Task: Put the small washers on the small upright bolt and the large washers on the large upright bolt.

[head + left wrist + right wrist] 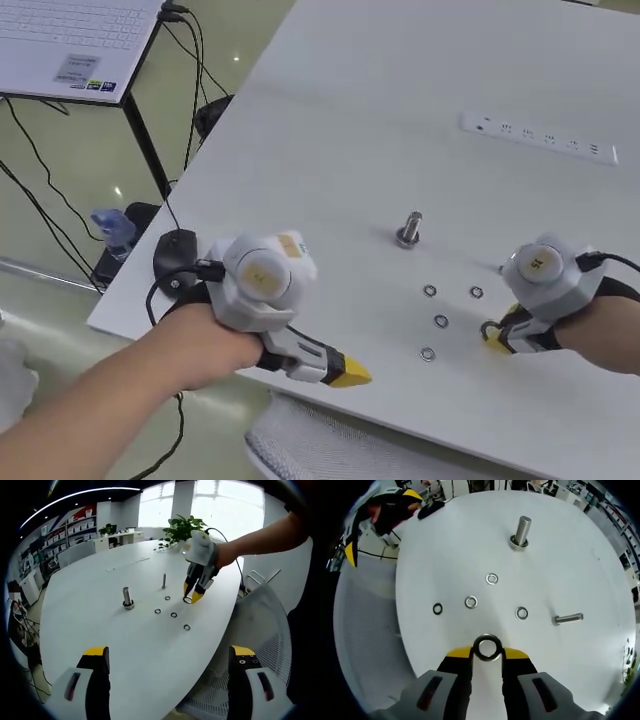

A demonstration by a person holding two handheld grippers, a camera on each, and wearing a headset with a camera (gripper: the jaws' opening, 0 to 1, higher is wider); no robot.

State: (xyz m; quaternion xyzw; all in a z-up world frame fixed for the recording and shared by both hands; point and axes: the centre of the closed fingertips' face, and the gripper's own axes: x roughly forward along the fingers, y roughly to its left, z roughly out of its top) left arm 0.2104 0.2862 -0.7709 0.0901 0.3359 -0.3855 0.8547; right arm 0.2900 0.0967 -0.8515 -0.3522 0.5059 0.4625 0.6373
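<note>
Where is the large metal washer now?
The large metal washer is held between the yellow tips of the right hand-held gripper, low in the right gripper view, near four small silver washers.

White oval table (pixel 330 110), evenly lit. Power strip (pixel 540 138) near its far edge. Laptop (pixel 75 40) on a black-legged stand beside the table, with cables trailing over the glossy pale floor (pixel 80 170). Grey mesh chair (pixel 320 445) at the near edge. Bright windows (pixel 220 502), potted plant (pixel 184 527), wall shelving (pixel 75 527), curved ceiling light strip (pixel 80 495).

Left tool (pixel 350 376), right tool (pixel 494 338), grey, yellow-tipped
</note>
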